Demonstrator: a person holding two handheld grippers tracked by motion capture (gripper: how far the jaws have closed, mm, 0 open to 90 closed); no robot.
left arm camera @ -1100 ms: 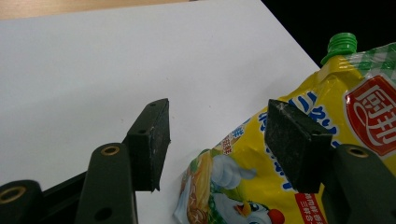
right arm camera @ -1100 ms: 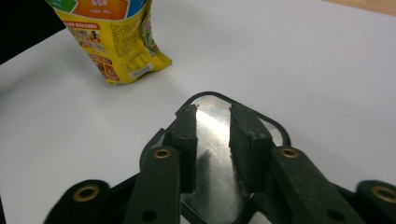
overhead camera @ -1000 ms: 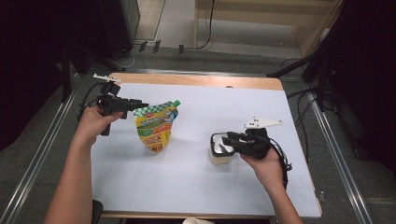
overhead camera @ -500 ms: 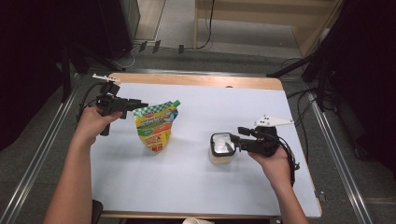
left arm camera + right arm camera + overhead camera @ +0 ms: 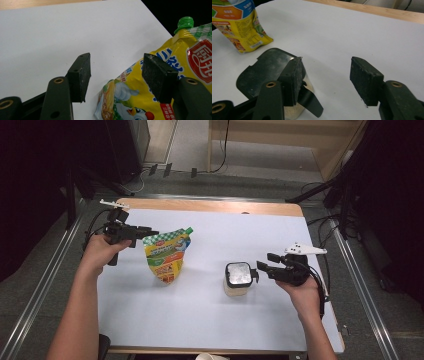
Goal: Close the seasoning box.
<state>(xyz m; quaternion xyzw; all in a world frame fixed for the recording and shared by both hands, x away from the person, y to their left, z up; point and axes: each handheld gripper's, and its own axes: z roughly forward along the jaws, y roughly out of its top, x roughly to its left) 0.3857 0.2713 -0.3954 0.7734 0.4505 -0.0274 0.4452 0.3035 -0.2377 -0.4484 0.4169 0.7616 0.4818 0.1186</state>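
Observation:
A yellow spouted pouch (image 5: pixel 166 256) with a green cap (image 5: pixel 189 229) lies left of centre on the white table (image 5: pixel 200 320). My left gripper (image 5: pixel 150 233) is open at the pouch's upper left corner. In the left gripper view the pouch (image 5: pixel 185 50) has its edge between the open jaws of the left gripper (image 5: pixel 115 75), under the right-hand jaw. A small jar with a black lid (image 5: pixel 238 276) stands right of centre. My right gripper (image 5: pixel 264 262) is open just to its right, apart from it. In the right gripper view the jar (image 5: pixel 264 70) sits behind the left jaw of the right gripper (image 5: pixel 325 77).
The white sheet covers a wooden tabletop whose bare strip (image 5: pixel 210 206) shows at the far edge. Metal rails (image 5: pixel 45 285) run along both sides. A white cup rim (image 5: pixel 209 356) peeks in at the near edge. Dark equipment and cables lie beyond the table.
My right gripper has let go of the jar and drawn back to the right, leaving it standing. The left gripper and the pouch have stayed put.

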